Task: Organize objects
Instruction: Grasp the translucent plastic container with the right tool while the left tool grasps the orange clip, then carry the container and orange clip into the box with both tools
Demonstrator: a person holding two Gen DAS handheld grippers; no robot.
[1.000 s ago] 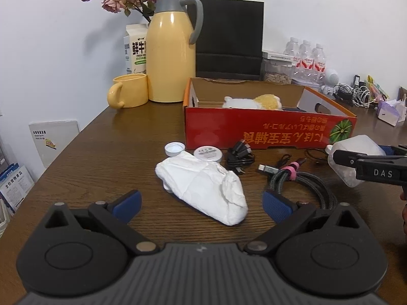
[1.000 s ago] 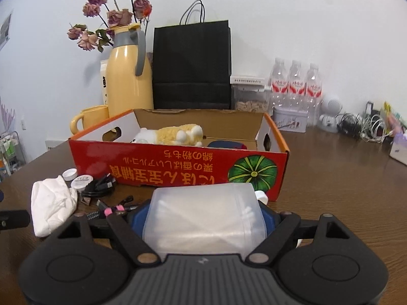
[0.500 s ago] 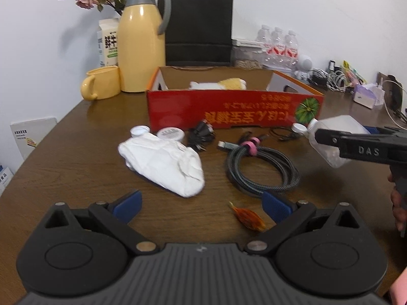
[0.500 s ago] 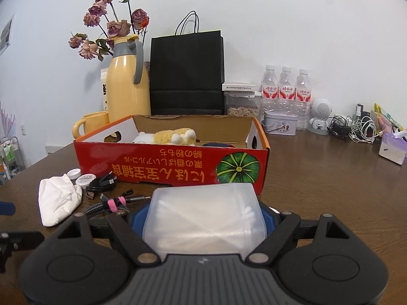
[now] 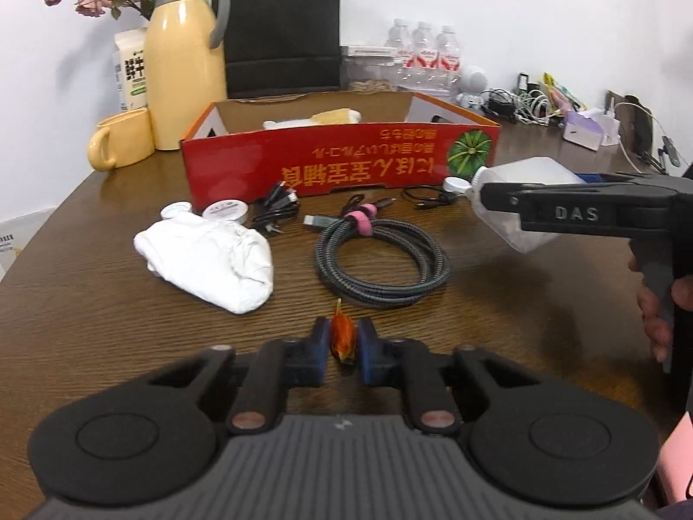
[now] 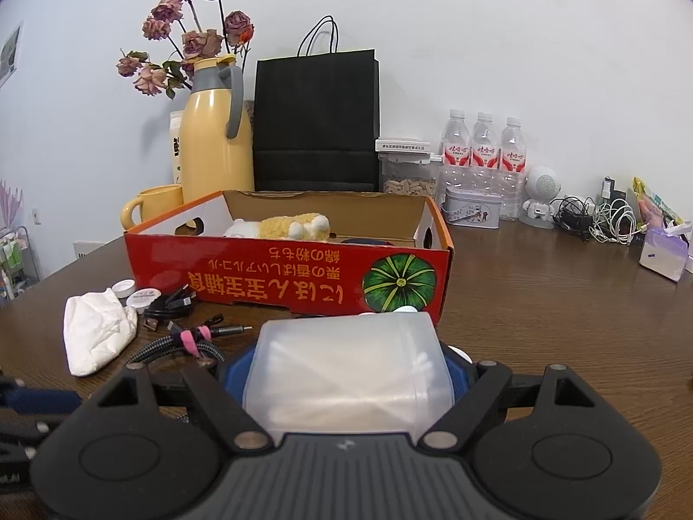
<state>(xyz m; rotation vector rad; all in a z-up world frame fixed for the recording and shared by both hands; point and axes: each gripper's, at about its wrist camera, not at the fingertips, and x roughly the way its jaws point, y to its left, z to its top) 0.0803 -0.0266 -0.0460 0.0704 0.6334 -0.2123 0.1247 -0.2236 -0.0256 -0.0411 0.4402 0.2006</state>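
Observation:
My left gripper (image 5: pixel 342 346) is shut on a small orange wrapped sweet (image 5: pixel 342 336) near the table's front edge. My right gripper (image 6: pixel 346 372) is shut on a translucent plastic box (image 6: pixel 346 368), held above the table; that box also shows in the left wrist view (image 5: pixel 515 212) at the right. A red cardboard box (image 5: pixel 338 160) with a plush toy (image 5: pixel 316 119) inside stands behind. A crumpled white cloth (image 5: pixel 208 260), a coiled grey cable (image 5: pixel 381 260), a black cable bundle (image 5: pixel 277 212) and two round white lids (image 5: pixel 225 212) lie in front of it.
A yellow jug (image 5: pixel 184 56), a yellow mug (image 5: pixel 121 141), a milk carton (image 5: pixel 132 71) and a black paper bag (image 5: pixel 281 26) stand at the back. Water bottles (image 6: pixel 483 160), a tin (image 6: pixel 472 212), a small white speaker (image 6: pixel 541 195) and tangled chargers (image 6: pixel 602 221) crowd the back right.
My left gripper has shut on the orange sweet, which lay loose between its open fingers before. The right gripper has drawn back a little from the red box with the plastic box.

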